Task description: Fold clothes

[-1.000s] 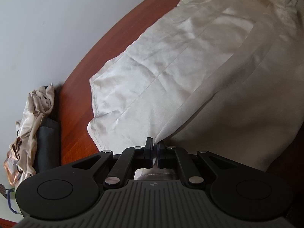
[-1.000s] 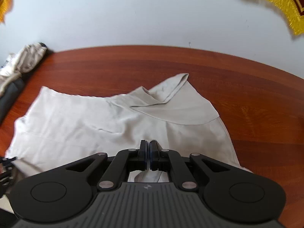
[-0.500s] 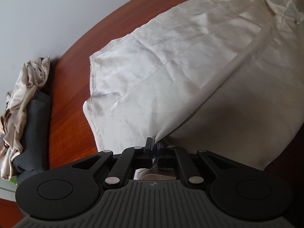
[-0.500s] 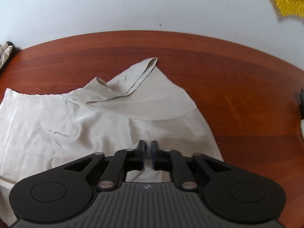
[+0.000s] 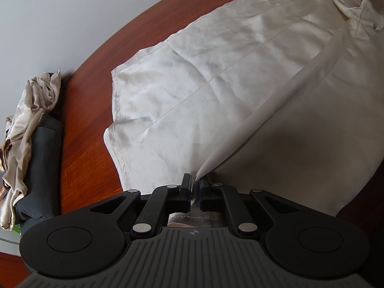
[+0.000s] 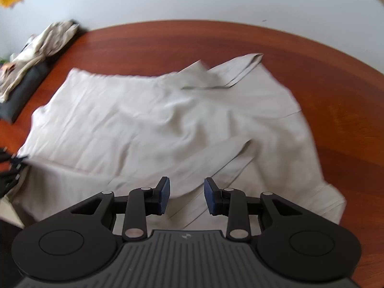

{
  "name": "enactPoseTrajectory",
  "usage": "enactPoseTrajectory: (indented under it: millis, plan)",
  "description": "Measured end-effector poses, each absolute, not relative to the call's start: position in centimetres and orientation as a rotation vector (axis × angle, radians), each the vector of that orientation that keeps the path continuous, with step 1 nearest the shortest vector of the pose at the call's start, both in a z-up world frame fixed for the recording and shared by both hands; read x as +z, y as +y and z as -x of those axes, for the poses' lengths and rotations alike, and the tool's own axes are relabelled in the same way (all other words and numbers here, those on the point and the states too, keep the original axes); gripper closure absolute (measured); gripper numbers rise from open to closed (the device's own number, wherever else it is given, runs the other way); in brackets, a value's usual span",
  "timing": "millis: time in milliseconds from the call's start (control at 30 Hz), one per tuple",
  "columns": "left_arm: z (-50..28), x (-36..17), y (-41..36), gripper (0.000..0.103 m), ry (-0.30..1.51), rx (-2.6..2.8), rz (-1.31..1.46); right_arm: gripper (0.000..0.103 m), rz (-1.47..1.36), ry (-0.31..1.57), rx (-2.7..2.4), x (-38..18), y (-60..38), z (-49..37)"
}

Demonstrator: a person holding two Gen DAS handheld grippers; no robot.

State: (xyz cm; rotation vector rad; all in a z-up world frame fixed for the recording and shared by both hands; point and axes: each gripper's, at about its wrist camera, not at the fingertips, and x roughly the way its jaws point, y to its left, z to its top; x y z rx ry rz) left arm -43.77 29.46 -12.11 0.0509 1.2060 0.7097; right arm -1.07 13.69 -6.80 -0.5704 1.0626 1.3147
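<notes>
Lying spread across the round wooden table (image 6: 324,76) is the pale shirt (image 5: 216,76) you are folding, its body mostly flat, with one long side panel turned over onto the middle and a sleeve (image 6: 242,69) doubled back at the far edge.

You are pinching a fold of that shirt near its hem with your left gripper (image 5: 196,187); the jaws are closed tight on the cloth, and the fabric is rising from them in a taut ridge that is running diagonally toward the collar (image 5: 355,12). Your right gripper (image 6: 187,195) is hovering just above the near side of the shirt with its blue-padded jaws standing well apart and nothing between them.

Judging by this, you are partway through: one lengthwise fold is sitting over the body, but the shirt is not yet a compact packet. The lifted edge in your left gripper is waiting to be laid down, the opposite side and sleeve are looking only loosely tucked, and a crosswise fold is probably remaining.

Sitting at the table's left edge, well apart from the shirt, is a heap of other clothes (image 5: 31,129), a crumpled beige piece over dark grey cloth.
</notes>
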Motion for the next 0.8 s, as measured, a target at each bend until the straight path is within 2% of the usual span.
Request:
enactPoseTrajectory:
  millis: [267, 333, 367, 400, 800]
  plan:
    - [43.7, -12.2, 29.4, 0.095, 1.206, 0.714, -0.055, 0.068, 0.595, 1.075, 1.357, -7.5, 13.7, 3.0]
    - [43.8, -12.2, 29.4, 0.095, 1.207, 0.71, -0.057, 0.077, 0.601, 1.074, 1.365, -7.6, 13.8, 3.4]
    - [43.8, -12.2, 29.4, 0.095, 1.207, 0.709, -0.056, 0.091, 0.604, 1.073, 1.37, -7.6, 13.9, 3.6]
    - [43.9, -12.1, 29.3, 0.095, 1.207, 0.708, -0.055, 0.1, 0.607, 1.072, 1.374, -7.7, 13.9, 3.8]
    - [44.7, -11.6, 29.2, 0.094, 1.229, 0.69, -0.022, 0.103, 0.625, 0.841, 1.44, -2.7, 18.3, 5.4]
